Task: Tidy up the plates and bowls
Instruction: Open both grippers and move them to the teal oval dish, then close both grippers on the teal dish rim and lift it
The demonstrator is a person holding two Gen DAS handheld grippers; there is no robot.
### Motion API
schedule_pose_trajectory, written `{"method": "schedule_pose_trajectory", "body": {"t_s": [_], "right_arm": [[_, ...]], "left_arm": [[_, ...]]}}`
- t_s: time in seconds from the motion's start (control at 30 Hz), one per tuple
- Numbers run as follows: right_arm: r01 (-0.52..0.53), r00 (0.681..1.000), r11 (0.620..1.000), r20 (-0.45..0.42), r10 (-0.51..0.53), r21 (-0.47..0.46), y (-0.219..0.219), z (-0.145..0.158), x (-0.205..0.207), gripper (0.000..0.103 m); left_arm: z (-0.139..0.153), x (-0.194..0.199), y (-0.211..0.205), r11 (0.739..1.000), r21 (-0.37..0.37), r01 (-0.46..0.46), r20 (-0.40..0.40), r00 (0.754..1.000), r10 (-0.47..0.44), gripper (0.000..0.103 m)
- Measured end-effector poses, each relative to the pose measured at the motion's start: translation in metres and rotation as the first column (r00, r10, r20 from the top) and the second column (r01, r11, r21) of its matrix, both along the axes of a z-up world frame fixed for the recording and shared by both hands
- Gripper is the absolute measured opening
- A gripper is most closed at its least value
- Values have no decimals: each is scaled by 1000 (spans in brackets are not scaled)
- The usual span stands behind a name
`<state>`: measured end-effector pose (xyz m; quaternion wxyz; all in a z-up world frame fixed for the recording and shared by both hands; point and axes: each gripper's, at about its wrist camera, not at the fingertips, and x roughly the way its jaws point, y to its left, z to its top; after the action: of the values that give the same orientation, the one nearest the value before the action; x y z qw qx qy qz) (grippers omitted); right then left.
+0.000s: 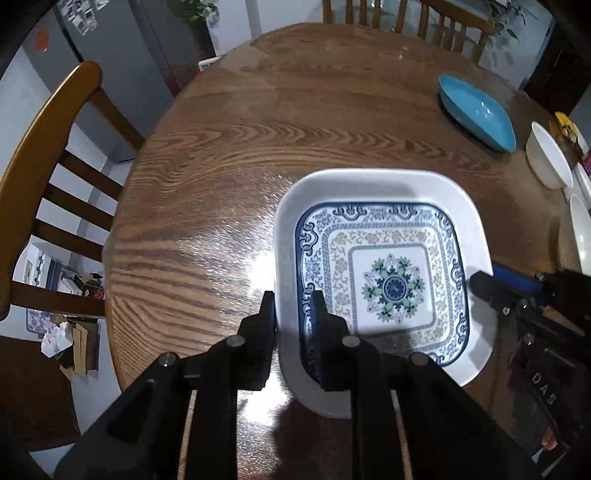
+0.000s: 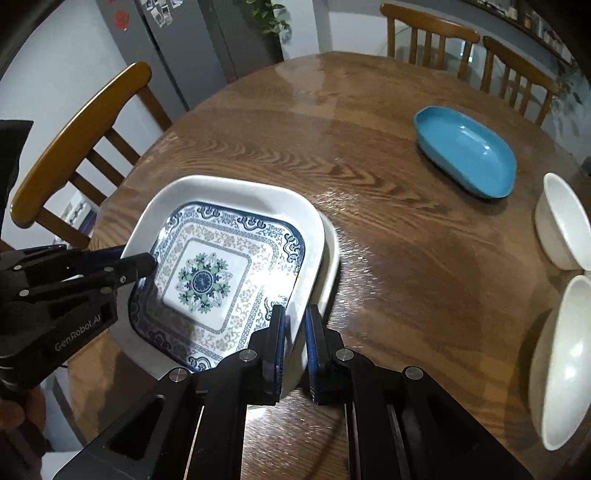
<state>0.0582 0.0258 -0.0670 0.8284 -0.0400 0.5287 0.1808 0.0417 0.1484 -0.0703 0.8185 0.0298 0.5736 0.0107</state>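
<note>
From the patterned square plate [image 2: 218, 266], the wooden surface [image 2: 369, 122] lies bare toward 12 o'clock and 10 o'clock, an open run to the far edge. At 2 o'clock the blue oval dish [image 2: 467, 151] stands in the way, well apart from the plate. At 3 o'clock two white bowls [image 2: 563, 221] crowd the edge of the surface, with a clear strip between them and the plate. A chair back [image 2: 79, 136] rises past the rim at 9 o'clock, and more chairs [image 2: 428, 33] stand at 12 o'clock.
</note>
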Motion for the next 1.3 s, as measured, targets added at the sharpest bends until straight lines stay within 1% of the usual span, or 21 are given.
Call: {"method": "schedule_pose_trajectory", "body": {"t_s": [0.1, 0.2, 0.23, 0.27, 0.3, 0.33, 0.37, 0.47, 0.57, 0.6, 0.63, 0.67, 0.73, 0.83, 0.87, 0.93, 1.0, 1.13, 1.23, 1.3], "right_arm": [[21, 1000, 1000, 1, -21, 8, -5, 1, 1, 12], [26, 999, 1000, -19, -26, 14, -7, -1, 1, 12], [25, 1000, 999, -20, -24, 20, -7, -1, 0, 12], [25, 1000, 999, -18, -24, 25, -8, 0, -1, 12], [28, 1000, 999, -14, -28, 41, -11, 2, -2, 13], [31, 1000, 998, -9, -30, 51, -14, 4, -3, 13], [31, 1000, 998, -1, -31, 53, -16, 7, -4, 13], [27, 999, 998, 32, -29, 63, -26, 18, -8, 14], [41, 998, 994, 47, -46, 98, -42, 30, -8, 16], [55, 997, 992, 49, -61, 110, -50, 34, -6, 18], [72, 995, 990, 53, -79, 120, -59, 38, -4, 25], [83, 994, 989, 58, -91, 126, -64, 41, -2, 28], [121, 987, 984, 86, -132, 128, -82, 52, 5, 46], [157, 979, 980, 112, -171, 118, -104, 66, 19, 58], [165, 977, 979, 115, -179, 117, -111, 70, 25, 58], [181, 974, 976, 119, -195, 120, -126, 77, 42, 59], [203, 969, 974, 124, -215, 101, -137, 81, 60, 59], [225, 969, 970, 85, -232, 88, -155, 77, 100, 59], [244, 965, 968, 81, -248, 60, -162, 70, 125, 59], [245, 967, 967, 59, -249, 66, -168, 63, 143, 59]], "left_arm": [[-8, -2, -4, 1000, 10, 2, -10, 1000, -2, 19], [-4, -4, -3, 1000, 1, -2, 3, 1000, 2, 24], [-2, -5, -2, 1000, 3, -5, 10, 1000, 5, 33], [1, -6, -2, 1000, 9, -10, 19, 1000, 9, 53], [5, -7, 0, 1000, 14, -20, 31, 999, 20, 67], [8, -8, 0, 999, 16, -33, 43, 999, 32, 86], [14, -10, 2, 999, 11, -47, 67, 997, 46, 88], [26, -11, 1, 998, -17, -59, 104, 993, 61, 88], [40, -9, -6, 997, -59, -53, 135, 989, 61, 88], [45, -6, -12, 996, -76, -46, 150, 987, 57, 88], [50, -4, -17, 996, -84, -41, 158, 986, 54, 88], [56, 0, -24, 995, -100, -28, 174, 984, 45, 89], [64, 11, -42, 993, -122, -4, 197, 980, 28, 91], [74, 26, -66, 988, -154, 10, 214, 976, 24, 95], [75, 31, -70, 987, -162, 7, 216, 976, 29, 97], [76, 48, -81, 983, -184, -9, 212, 976, 49, 98], [76, 69, -94, 979, -206, -17, 201, 978, 59, 98], [74, 103, -121, 986, -163, -20, 197, 979, 53, 98], [62, 127, -135, 987, -157, -30, 169, 984, 57, 98], [55, 138, -137, 988, -150, -41, 151, 987, 63, 98]]}}
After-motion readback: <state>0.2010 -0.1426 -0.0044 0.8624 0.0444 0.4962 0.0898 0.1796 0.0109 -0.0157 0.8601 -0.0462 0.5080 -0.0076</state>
